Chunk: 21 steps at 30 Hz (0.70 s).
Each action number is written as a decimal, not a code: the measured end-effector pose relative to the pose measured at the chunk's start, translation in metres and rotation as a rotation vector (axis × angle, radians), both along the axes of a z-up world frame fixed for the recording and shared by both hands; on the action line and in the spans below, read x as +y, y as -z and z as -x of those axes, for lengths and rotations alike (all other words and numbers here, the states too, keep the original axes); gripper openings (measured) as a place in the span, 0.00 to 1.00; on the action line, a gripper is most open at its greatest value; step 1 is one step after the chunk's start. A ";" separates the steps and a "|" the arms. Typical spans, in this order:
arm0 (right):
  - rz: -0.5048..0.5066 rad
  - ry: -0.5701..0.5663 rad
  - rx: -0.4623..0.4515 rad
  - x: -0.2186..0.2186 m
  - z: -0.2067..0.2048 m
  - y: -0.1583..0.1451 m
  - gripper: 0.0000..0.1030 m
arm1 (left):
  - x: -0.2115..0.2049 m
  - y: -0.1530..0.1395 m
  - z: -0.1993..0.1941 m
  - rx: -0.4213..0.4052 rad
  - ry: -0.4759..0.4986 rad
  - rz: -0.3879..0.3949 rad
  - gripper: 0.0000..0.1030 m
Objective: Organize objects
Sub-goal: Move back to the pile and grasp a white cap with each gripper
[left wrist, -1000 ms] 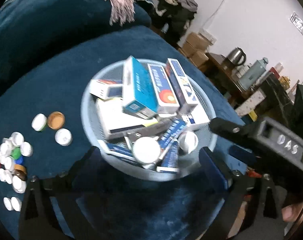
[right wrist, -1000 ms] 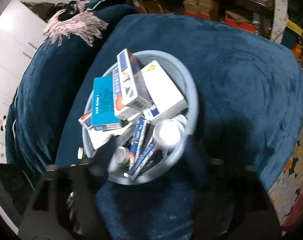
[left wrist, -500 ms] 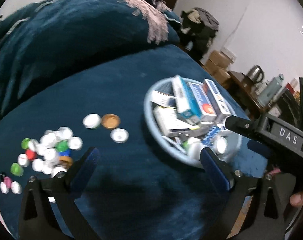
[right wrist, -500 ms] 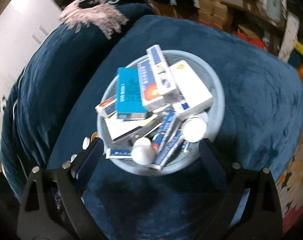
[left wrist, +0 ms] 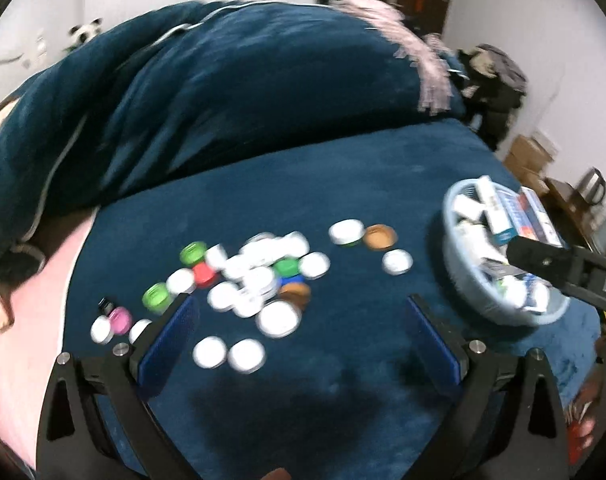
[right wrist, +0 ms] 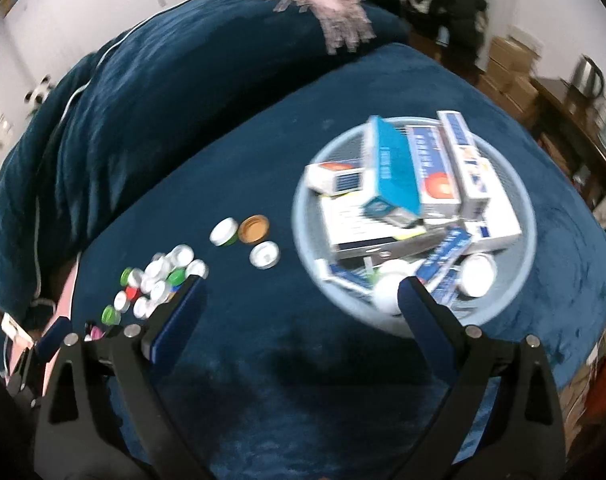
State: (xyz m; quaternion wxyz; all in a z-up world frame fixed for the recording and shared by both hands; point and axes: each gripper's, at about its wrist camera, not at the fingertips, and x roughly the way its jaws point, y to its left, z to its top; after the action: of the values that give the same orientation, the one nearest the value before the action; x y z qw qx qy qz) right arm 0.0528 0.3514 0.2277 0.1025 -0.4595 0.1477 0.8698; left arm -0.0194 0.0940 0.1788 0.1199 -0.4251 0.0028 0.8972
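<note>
Two hand-held grippers hang over a dark blue plush-covered surface where loose bottle caps wait to be sorted beside a full basket. The left gripper (left wrist: 299,334) has its blue-padded fingers (left wrist: 165,340) spread wide with nothing between them, tilted down over the heap of caps (left wrist: 255,276), a mix of white, green, red and pink lids lying close together, some touching or overlapping. Three more sit apart towards the basket: a white cap (left wrist: 346,232), an orange cap (left wrist: 379,237) with its hollow side up, and another white one (left wrist: 397,261). The right gripper (right wrist: 303,312) is likewise wide open and empty, its jaws having just been opening, and its right finger (right wrist: 421,312) hangs in front of the near rim of the pale blue basket (right wrist: 303,216), which is piled with medicine boxes (right wrist: 395,172), tubes and small white bottles. The step in hand looks like a reach for a cap with the left gripper. To do it well, a cap at the edge of the heap, or one of the three loose ones, is the sounder choice, since a lid in the middle would drag its neighbours along. The fingers should come down either side of a single lid and close across its rim; the soft pile may let a low cap sink or tip, so a gentle, square approach suits. Both views are blurred, so finer detail of the caps cannot be told.
</note>
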 end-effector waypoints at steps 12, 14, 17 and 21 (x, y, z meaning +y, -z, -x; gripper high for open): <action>-0.064 -0.324 -0.231 -0.089 0.026 0.052 0.94 | -0.083 0.057 -0.015 -0.126 -0.141 -0.010 0.98; -0.072 -0.366 -0.258 -0.101 0.030 0.061 0.94 | -0.100 0.066 -0.014 -0.154 -0.164 -0.012 0.98; -0.050 -0.422 -0.275 -0.120 0.035 0.068 0.94 | -0.132 0.077 -0.012 -0.172 -0.233 -0.035 0.98; -0.001 -0.485 -0.281 -0.145 0.045 0.076 0.93 | -0.175 0.086 -0.015 -0.169 -0.319 -0.098 0.98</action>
State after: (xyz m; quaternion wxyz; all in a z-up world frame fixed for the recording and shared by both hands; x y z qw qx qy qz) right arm 0.0074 0.2065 0.1512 -0.0890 -0.5975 0.0172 0.7967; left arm -0.0045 -0.0809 0.0929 -0.0036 -0.4876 -0.1183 0.8650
